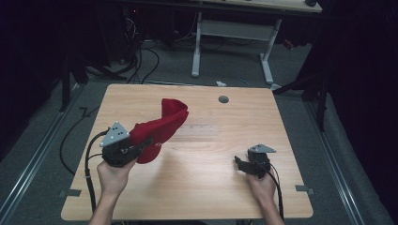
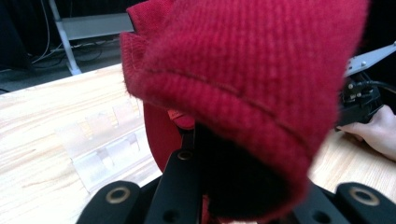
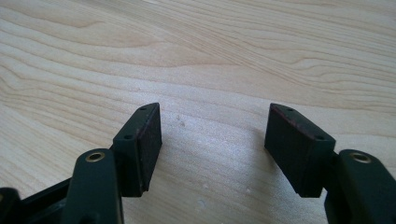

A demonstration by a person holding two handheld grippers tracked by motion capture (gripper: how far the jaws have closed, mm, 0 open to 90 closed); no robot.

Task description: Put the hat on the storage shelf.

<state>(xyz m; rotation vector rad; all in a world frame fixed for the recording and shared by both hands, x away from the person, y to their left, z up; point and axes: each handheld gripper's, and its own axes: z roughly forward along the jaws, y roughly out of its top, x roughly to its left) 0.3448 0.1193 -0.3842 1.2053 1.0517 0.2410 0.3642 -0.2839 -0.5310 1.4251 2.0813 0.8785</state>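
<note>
The red knitted hat (image 1: 162, 129) is what I have in hand: it hangs clear of the table (image 1: 202, 197) over the left half, its lower end pinched in my left gripper (image 1: 141, 149) and the rest of it rising up and away towards the far side, with the folded rim at the top. In the left gripper view the hat (image 2: 243, 88) crowds right up against the camera, ribbed wool with a stitched seam running across it, and it drapes over the jaws so that I see only their black bases at the bottom; the jaws are clamped tight on the fabric. Just beyond the hat on the tabletop lies a clear plastic strip (image 1: 199, 131), flat and pale, which in the left gripper view (image 2: 105, 144) sits to the left of the cloth and apart from it. Over on the right side of the table my right gripper (image 1: 241, 164) hovers low near the front edge, well apart from the hat. In the right gripper view its pads (image 3: 148, 140) stand wide apart with bare wood grain between them, holding nothing. A small grey round plug (image 1: 223, 99) sits in the table near the far edge. Beyond the table, a white desk frame (image 1: 232, 42) stands on the dark floor.
</note>
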